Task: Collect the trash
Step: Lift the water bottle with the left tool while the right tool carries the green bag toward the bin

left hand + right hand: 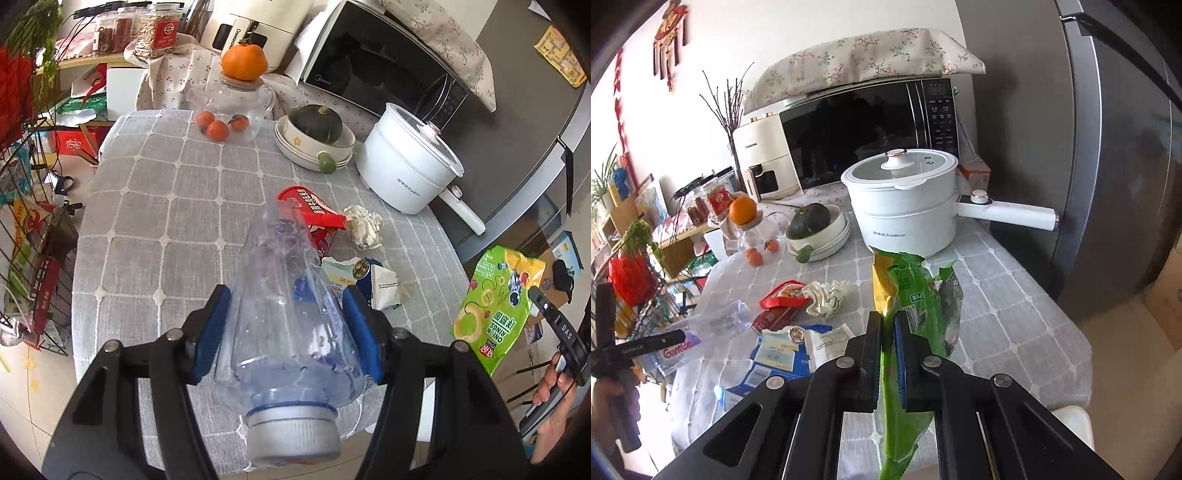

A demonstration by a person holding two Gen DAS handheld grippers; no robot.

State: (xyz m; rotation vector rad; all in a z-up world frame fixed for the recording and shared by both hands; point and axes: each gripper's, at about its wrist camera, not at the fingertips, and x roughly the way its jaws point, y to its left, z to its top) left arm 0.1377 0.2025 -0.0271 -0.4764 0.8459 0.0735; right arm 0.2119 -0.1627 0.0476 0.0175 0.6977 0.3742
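Observation:
My left gripper point(286, 314) is shut on a clear empty plastic bottle point(284, 314), its grey cap toward the camera, held above the table; the bottle also shows in the right wrist view point(701, 332). My right gripper point(888, 325) is shut on a torn green snack bag point(919, 295), held above the table's right side; the bag also shows in the left wrist view point(495, 306). On the grey checked tablecloth point(155, 221) lie a red wrapper point(310, 210), a crumpled white paper ball point(364, 225) and torn blue-and-white packaging point(376, 280).
A white electric pot point(410, 166) with a long handle, a bowl stack with a dark squash point(316, 136), small oranges point(218, 125) and a glass jar topped by an orange point(243, 62) stand at the back. A microwave point(384, 66) and a grey fridge point(1108, 147) stand behind. A wire rack point(29, 221) is left.

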